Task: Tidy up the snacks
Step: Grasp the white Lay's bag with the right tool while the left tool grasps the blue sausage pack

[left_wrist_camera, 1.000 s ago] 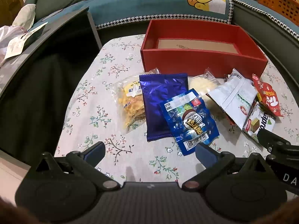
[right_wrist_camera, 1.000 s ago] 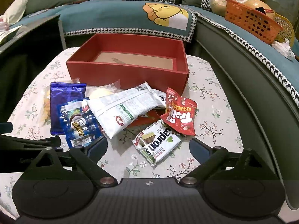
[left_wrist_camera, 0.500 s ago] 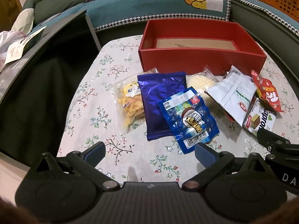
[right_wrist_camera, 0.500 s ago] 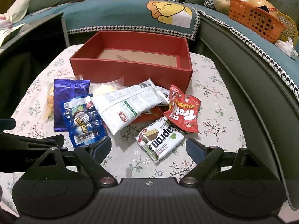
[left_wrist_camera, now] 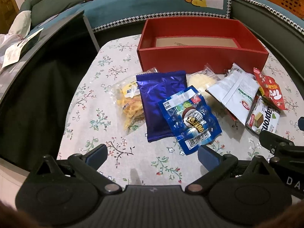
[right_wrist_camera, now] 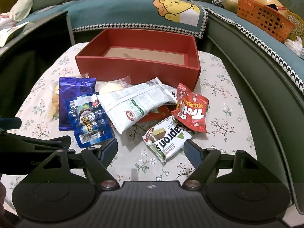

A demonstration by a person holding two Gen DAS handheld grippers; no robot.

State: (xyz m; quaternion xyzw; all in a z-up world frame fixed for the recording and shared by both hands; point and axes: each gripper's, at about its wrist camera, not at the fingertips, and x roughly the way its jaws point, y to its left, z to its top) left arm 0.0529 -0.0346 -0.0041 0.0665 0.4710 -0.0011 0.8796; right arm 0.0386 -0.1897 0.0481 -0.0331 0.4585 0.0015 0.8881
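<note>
An empty red box (left_wrist_camera: 201, 58) (right_wrist_camera: 136, 68) stands at the back of the floral table. Snack packets lie in front of it: a purple packet (left_wrist_camera: 161, 102) (right_wrist_camera: 75, 98), a blue packet (left_wrist_camera: 190, 117) (right_wrist_camera: 89, 121), a clear bag of yellow chips (left_wrist_camera: 129, 102), a white packet (left_wrist_camera: 235, 93) (right_wrist_camera: 136, 102), a red packet (left_wrist_camera: 269, 91) (right_wrist_camera: 191, 110) and a white wafer packet (left_wrist_camera: 263, 119) (right_wrist_camera: 167, 138). My left gripper (left_wrist_camera: 152, 154) is open and empty, just short of the blue packet. My right gripper (right_wrist_camera: 151, 152) is open and empty, its fingers on either side of the wafer packet's near end.
A sofa with a bear cushion (right_wrist_camera: 176, 11) curves behind and to the right of the table. An orange basket (right_wrist_camera: 264, 20) sits on it. A dark panel (left_wrist_camera: 47, 60) stands at the left table edge. The right gripper shows at the right edge of the left wrist view (left_wrist_camera: 281, 148).
Both grippers have moved forward toward the snack pile, so the packets and box look larger and closer. Both stay open and nothing on the table has moved.
</note>
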